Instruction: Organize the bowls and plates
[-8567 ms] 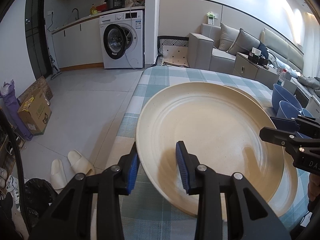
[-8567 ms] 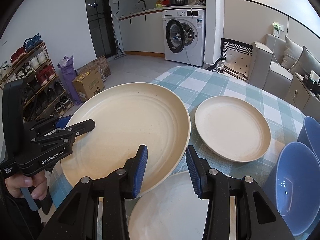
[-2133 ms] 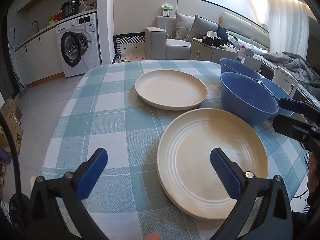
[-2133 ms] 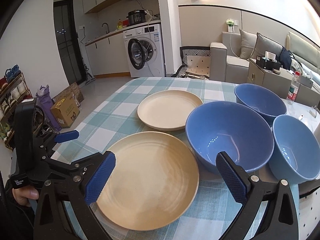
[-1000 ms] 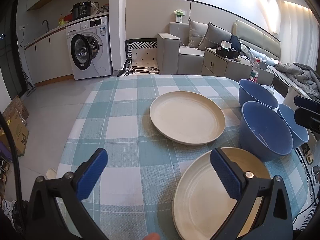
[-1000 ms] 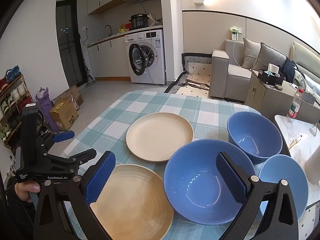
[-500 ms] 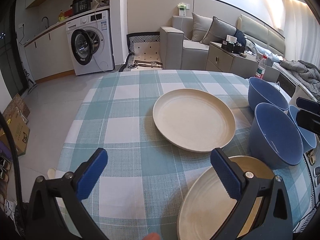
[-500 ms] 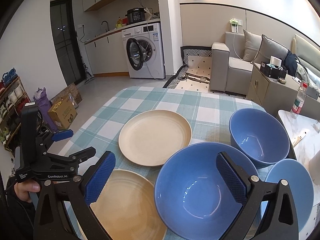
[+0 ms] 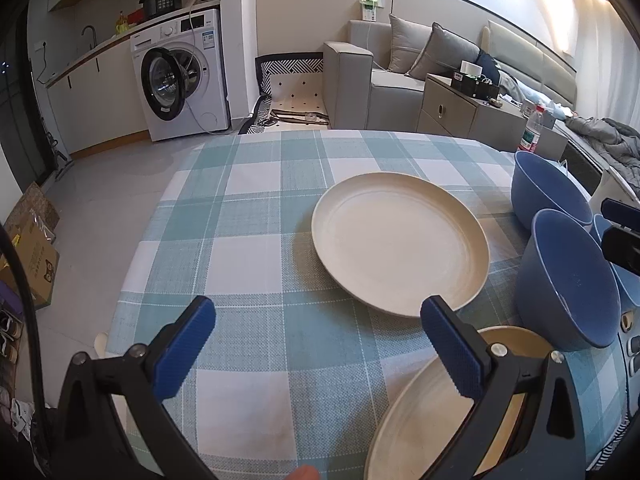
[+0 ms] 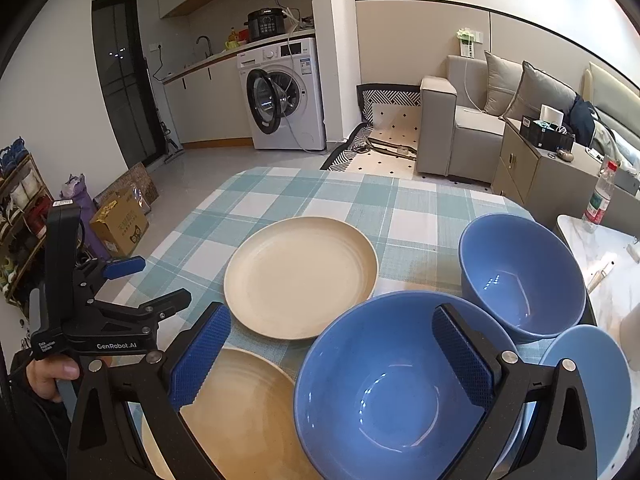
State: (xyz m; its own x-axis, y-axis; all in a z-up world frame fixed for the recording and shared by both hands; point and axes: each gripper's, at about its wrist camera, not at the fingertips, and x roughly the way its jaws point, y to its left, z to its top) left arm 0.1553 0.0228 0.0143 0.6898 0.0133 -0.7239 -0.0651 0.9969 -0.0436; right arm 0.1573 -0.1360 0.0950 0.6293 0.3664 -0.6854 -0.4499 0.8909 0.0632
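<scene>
Hand-held gripper (image 10: 332, 356) agape above bowl (image 10: 396, 392)

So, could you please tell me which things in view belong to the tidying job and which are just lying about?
Part of the job:
- lone cream plate
- near cream plate
- large blue bowl
- far blue bowl
- small blue bowl

Just lying about:
- water bottle
- cardboard box
- washing machine

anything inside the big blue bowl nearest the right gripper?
Nothing visible inside the big blue bowl: bare blue interior with light glints. The right gripper is open above it, and one of its fingers covers part of the far inner wall, so that patch is unseen.
</scene>
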